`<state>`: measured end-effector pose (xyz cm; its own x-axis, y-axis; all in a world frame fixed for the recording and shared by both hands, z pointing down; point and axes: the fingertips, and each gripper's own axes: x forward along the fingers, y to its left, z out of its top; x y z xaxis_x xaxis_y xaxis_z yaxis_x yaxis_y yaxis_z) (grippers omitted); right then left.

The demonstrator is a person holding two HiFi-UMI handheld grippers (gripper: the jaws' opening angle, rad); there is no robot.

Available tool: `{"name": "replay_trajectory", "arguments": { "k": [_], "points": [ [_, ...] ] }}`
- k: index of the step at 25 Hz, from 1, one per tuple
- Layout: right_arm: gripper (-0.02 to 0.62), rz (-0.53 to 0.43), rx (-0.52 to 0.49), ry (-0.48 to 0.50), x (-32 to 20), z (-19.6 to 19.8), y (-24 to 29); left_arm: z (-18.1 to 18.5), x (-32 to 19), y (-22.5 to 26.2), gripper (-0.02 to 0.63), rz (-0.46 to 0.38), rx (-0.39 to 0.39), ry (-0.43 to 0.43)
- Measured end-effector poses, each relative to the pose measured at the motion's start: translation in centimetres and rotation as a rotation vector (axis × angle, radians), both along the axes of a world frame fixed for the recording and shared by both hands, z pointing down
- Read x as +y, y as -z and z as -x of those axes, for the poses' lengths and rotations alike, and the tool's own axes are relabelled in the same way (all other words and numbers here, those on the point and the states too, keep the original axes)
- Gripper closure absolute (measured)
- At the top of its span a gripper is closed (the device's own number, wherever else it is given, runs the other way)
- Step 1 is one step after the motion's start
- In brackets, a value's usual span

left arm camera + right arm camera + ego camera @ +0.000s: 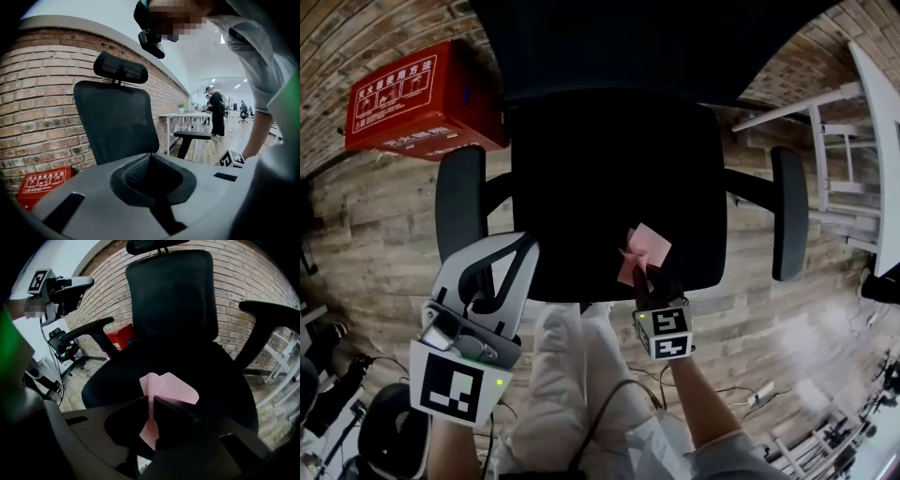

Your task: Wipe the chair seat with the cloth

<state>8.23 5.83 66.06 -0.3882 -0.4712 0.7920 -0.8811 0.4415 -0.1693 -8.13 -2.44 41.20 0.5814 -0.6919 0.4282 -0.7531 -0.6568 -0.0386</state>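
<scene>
Cloth [645, 249]: pink, pinched between the jaws of the right gripper [643, 279], at the front-right of the chair seat [591, 178]. Seat extends ahead of the jaws. Left gripper [499, 272]: jaws pressed together, empty, by the seat's front-left edge, farther off.

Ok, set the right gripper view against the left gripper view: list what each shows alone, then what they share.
Only the right gripper view: the pink cloth clamped in the right gripper, over the black chair seat. Only the left gripper view: the jaws of the left gripper, together with nothing between them, plus a white desk and a person standing in the office beyond. Both: the chair's mesh backrest, the brick wall and the red box.
</scene>
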Motion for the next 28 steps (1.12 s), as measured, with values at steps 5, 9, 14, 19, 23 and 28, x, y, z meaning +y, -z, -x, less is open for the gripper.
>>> {"name": "replay_trajectory", "arguments": {
  "k": [5, 9, 14, 19, 23, 28],
  "points": [
    [0.543, 0.02, -0.073, 0.062, 1.0, 6.3, -0.1, 2.0, 0.7, 0.1, 0.588, -0.006, -0.002, 0.045],
    [0.543, 0.028, -0.122, 0.103, 1.8, 10.2, 0.1, 3.5, 1.0, 0.1, 0.588, -0.015, -0.002, 0.089],
    [0.543, 0.043, -0.18, 0.191, 3.6, 14.6, 0.9, 4.6, 1.7, 0.1, 0.588, -0.018, -0.006, 0.129],
    [0.543, 0.057, -0.213, 0.28, 5.6, 17.1, 1.1, 4.8, 2.1, 0.0, 0.588, -0.022, -0.011, 0.15],
    [0.543, 0.063, -0.212, 0.289, 6.2, 16.9, 1.1, 5.1, 2.3, 0.1, 0.588, -0.024, -0.021, 0.157],
    [0.543, 0.064, -0.175, 0.243, 5.9, 14.1, 0.9, 4.5, 2.2, 0.6, 0.588, -0.025, -0.016, 0.157]
  ]
}}
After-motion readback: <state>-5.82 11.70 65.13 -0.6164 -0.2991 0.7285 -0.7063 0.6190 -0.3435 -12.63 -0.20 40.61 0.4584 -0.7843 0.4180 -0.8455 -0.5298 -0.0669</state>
